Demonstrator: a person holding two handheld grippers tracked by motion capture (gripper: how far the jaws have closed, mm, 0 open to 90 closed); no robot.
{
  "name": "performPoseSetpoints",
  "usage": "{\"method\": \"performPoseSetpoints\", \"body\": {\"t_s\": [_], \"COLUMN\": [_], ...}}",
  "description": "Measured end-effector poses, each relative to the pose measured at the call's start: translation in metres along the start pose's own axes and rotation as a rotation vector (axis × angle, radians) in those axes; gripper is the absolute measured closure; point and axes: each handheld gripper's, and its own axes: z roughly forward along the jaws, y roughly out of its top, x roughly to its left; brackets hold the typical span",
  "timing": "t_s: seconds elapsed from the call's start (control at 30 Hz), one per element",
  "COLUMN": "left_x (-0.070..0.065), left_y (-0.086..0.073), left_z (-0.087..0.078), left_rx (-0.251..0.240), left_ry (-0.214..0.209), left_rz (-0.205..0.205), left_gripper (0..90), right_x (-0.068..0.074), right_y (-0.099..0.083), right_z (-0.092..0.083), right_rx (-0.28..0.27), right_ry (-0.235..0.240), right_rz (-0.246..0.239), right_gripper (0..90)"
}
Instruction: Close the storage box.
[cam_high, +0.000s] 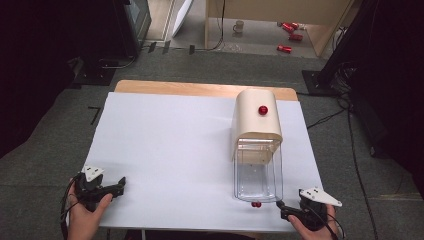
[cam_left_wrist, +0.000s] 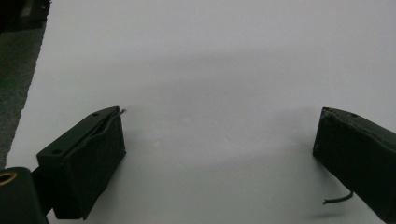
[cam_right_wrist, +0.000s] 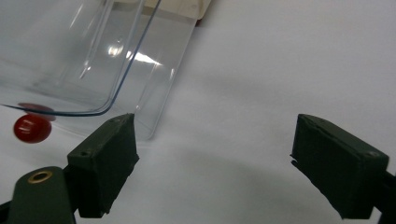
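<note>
Right of centre in the high view, on the white tabletop (cam_high: 165, 150), stands a container with a cream housing (cam_high: 256, 117) and a clear plastic drawer (cam_high: 257, 172) pulled out toward the lower edge, a small red knob (cam_high: 256, 204) on its front. It looks light, rigid and slick-walled, so the knob is probably the surest place to grip. The right gripper (cam_high: 284, 210), at the lower right, has its fingers (cam_right_wrist: 105, 163) spread apart and empty; in the right gripper view the knob sits just left of them, not between. The left gripper (cam_high: 119, 186), at the lower left, is likewise spread and empty, well apart from the container.
</note>
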Motion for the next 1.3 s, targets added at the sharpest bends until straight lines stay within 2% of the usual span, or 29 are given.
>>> {"method": "performPoseSetpoints", "body": {"t_s": [0.07,0.3,0.6,0.8,1.03,1.17,1.3], "left_x": [0.000,0.000,0.000,0.000,0.000,0.000,0.000], "left_y": [0.000,0.000,0.000,0.000,0.000,0.000,0.000], "left_z": [0.000,0.000,0.000,0.000,0.000,0.000,0.000], "left_rx": [0.000,0.000,0.000,0.000,0.000,0.000,0.000], "left_ry": [0.000,0.000,0.000,0.000,0.000,0.000,0.000], "left_rz": [0.000,0.000,0.000,0.000,0.000,0.001,0.001], "left_gripper": [2.2,2.2,2.2,2.2,2.2,2.2,2.2], "right_x": [0.000,0.002,0.010,0.020,0.026,0.027,0.030], "right_y": [-0.001,-0.002,0.002,0.005,0.009,0.012,0.014], "right_z": [-0.005,-0.011,-0.020,-0.019,-0.022,-0.025,-0.025], "right_rx": [-0.013,-0.008,-0.006,-0.031,-0.064,-0.078,-0.084], "right_ry": [0.009,0.020,0.079,0.090,0.130,0.152,0.147], "right_rz": [-0.005,-0.023,-0.090,-0.132,-0.145,-0.148,-0.160], "right_gripper": [14.7,15.5,17.3,24.3,35.9,37.2,38.5]}}
